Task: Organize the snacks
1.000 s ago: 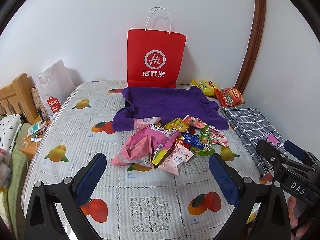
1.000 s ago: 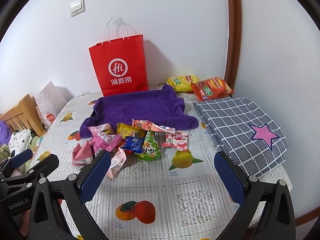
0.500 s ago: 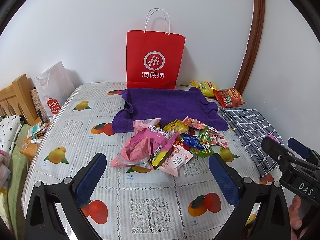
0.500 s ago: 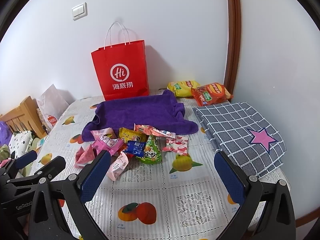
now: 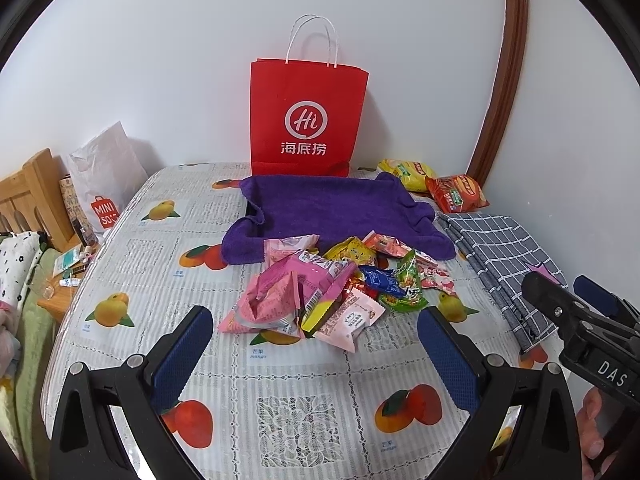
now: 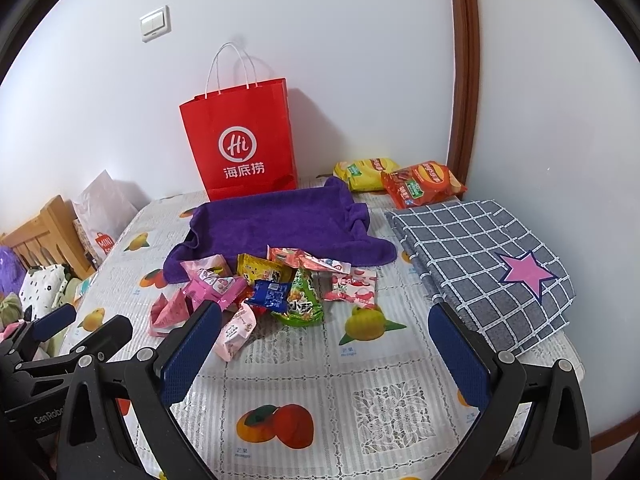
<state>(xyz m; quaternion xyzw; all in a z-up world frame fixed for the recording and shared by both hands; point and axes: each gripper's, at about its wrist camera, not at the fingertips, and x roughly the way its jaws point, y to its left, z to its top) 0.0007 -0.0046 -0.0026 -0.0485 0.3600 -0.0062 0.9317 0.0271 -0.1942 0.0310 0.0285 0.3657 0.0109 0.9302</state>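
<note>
A heap of small snack packets [image 5: 332, 284] [image 6: 260, 284] lies mid-table: pink, yellow, blue, green and red wrappers. Just behind it sits a purple towel [image 5: 336, 208] [image 6: 276, 224], shaped like a shallow tray. Two bigger chip bags, yellow [image 5: 406, 172] [image 6: 362, 172] and red [image 5: 456, 194] [image 6: 422, 184], rest at the back right. My left gripper [image 5: 316, 356] hovers open in front of the heap, holding nothing. My right gripper [image 6: 324, 348] is open too, near the table's front, and shows at the right edge [image 5: 576, 316] of the left wrist view.
A red paper bag [image 5: 306, 120] [image 6: 244, 144] stands against the wall behind the towel. A folded grey checked cloth [image 5: 504, 256] [image 6: 480, 264] with a pink star covers the table's right side. A white shopping bag [image 5: 106, 184] and a wooden headboard [image 5: 28, 200] are at left.
Both cameras have drawn back and risen slightly, so the heap and the red bag sit lower and a bit farther. Nothing on the table has moved; both grippers stay open.
</note>
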